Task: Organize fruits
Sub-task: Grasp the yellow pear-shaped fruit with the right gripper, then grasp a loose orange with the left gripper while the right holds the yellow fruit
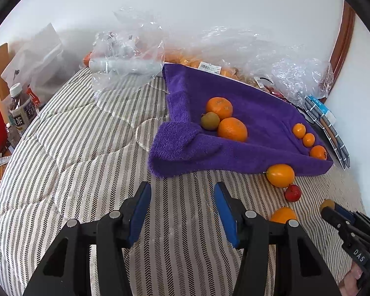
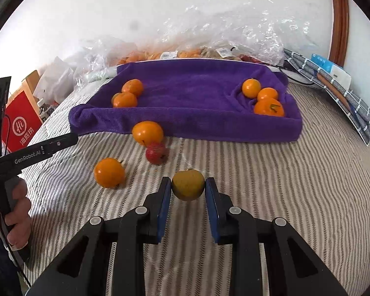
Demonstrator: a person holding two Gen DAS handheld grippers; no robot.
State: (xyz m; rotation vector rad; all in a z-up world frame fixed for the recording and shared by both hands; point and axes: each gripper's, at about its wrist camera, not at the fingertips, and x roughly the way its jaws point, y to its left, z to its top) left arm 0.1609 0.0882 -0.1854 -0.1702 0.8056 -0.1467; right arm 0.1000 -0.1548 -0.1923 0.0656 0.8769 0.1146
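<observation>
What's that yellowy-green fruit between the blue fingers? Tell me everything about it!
The yellow-green fruit is small, round and smooth, dull olive-yellow with a little stub of stem on top. The right gripper pinches it, a blue pad pressing each side. It sits just above the striped bedcover, in front of the purple towel. Whether its underside touches the cover can't be seen.

A striped quilt (image 1: 86, 148) covers the bed. Crumpled clear plastic bags (image 2: 234, 24) lie against the white wall, a tea bottle (image 1: 19, 109) and red box (image 2: 22, 123) stand left.

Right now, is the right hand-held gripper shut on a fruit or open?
Shut: right hand-held gripper has both blue pads against the yellow-green fruit.
</observation>
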